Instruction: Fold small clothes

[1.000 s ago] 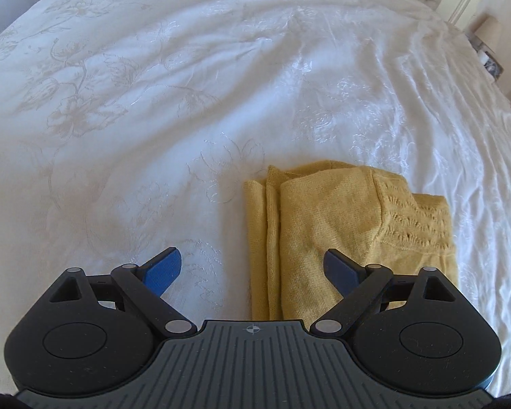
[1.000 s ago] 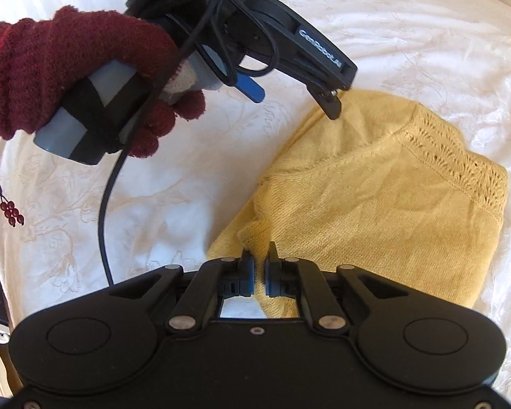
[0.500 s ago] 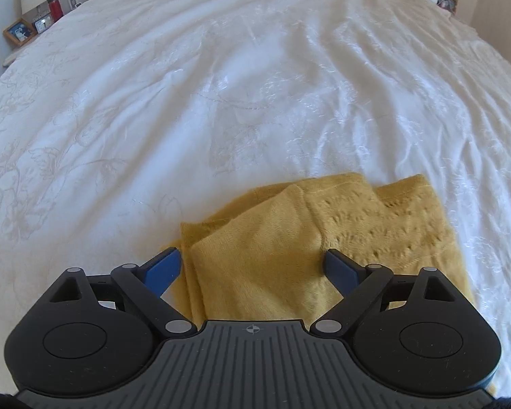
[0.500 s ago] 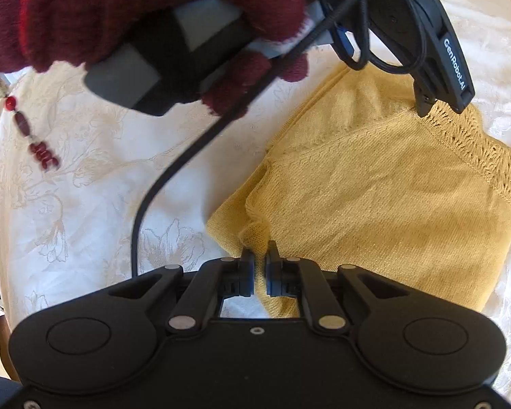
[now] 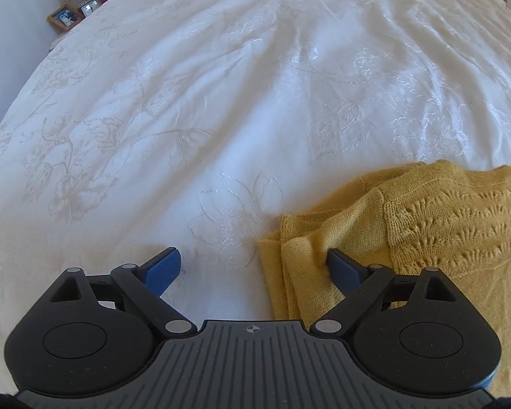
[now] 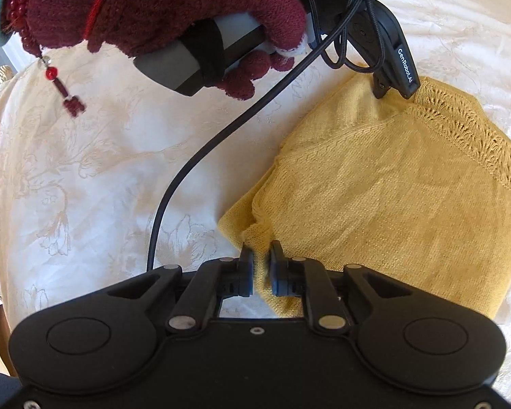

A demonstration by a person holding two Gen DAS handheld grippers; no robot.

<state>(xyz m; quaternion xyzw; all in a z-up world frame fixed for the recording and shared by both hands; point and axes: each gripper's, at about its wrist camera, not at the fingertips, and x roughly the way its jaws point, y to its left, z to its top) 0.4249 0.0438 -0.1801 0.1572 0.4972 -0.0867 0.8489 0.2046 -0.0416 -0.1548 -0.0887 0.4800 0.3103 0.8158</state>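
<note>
Yellow knit is what we have under both tools: the small sweater [image 6: 391,211] lies folded into a thick, layered packet on the white embroidered bedspread [image 5: 221,102], its lacy patterned band along the far right edge. We judge the folding close to done, since the layers already stack into a compact shape.

Our right gripper [image 6: 262,266] sits at the near corner of the packet. Its jaws have just been opening and now stand a narrow gap apart, with the corner of the knit between them but, as far as we can tell, no longer pinched; it looks like a let-go after laying that corner down.

Our left gripper [image 5: 252,266] is spread wide and holds nothing. One blue pad [image 5: 340,266] rests on the knit near the folded edge, the other over bare bedspread, as if straddling the edge to press or take it. The gloved hand [image 6: 173,6] carrying it shows above the sweater's far side.
</note>
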